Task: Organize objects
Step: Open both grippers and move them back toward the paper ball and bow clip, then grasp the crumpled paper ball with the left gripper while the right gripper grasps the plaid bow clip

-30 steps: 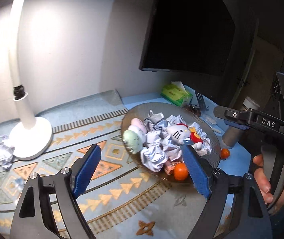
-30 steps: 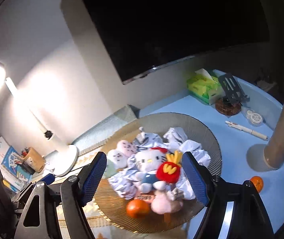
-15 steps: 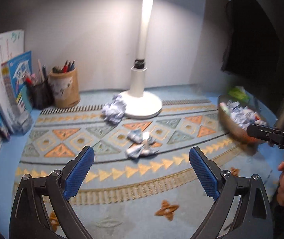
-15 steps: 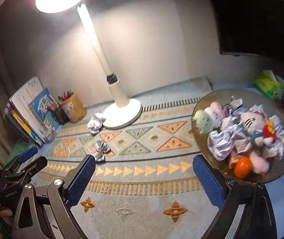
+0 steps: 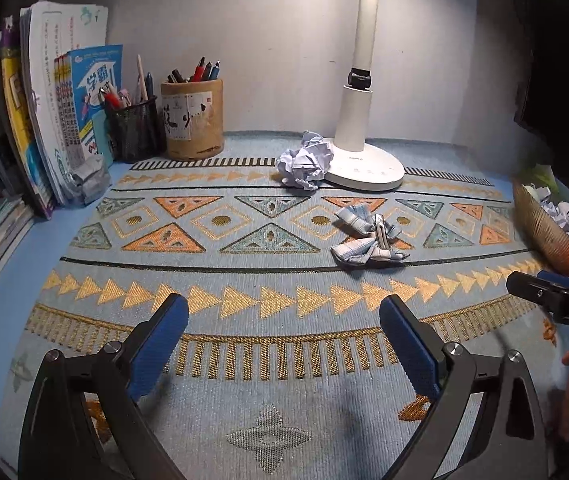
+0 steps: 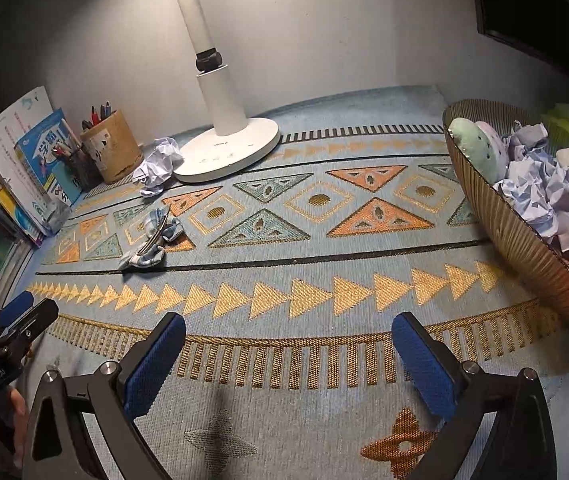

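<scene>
A blue-and-white checked cloth bow hair clip [image 5: 368, 236] lies on the patterned mat; it also shows in the right wrist view [image 6: 152, 240]. A crumpled paper ball [image 5: 306, 160] rests against the lamp base and shows in the right wrist view [image 6: 160, 164] too. A brown ribbed bowl [image 6: 524, 248] at the right holds plush toys, paper balls and an orange. My left gripper [image 5: 284, 340] is open and empty, low over the mat. My right gripper [image 6: 288, 356] is open and empty, left of the bowl.
A white desk lamp [image 5: 358, 120] stands at the back. Two pen holders [image 5: 192, 120] and upright books [image 5: 44, 120] fill the back left. A grey crumpled wad [image 5: 88, 180] lies by the books. A dark monitor [image 6: 544, 4] hangs at the right.
Both grippers have swung left, away from the bowl, and dropped lower over the mat. The hair clip and the paper ball by the lamp are now nearer. Both stay open and empty.
</scene>
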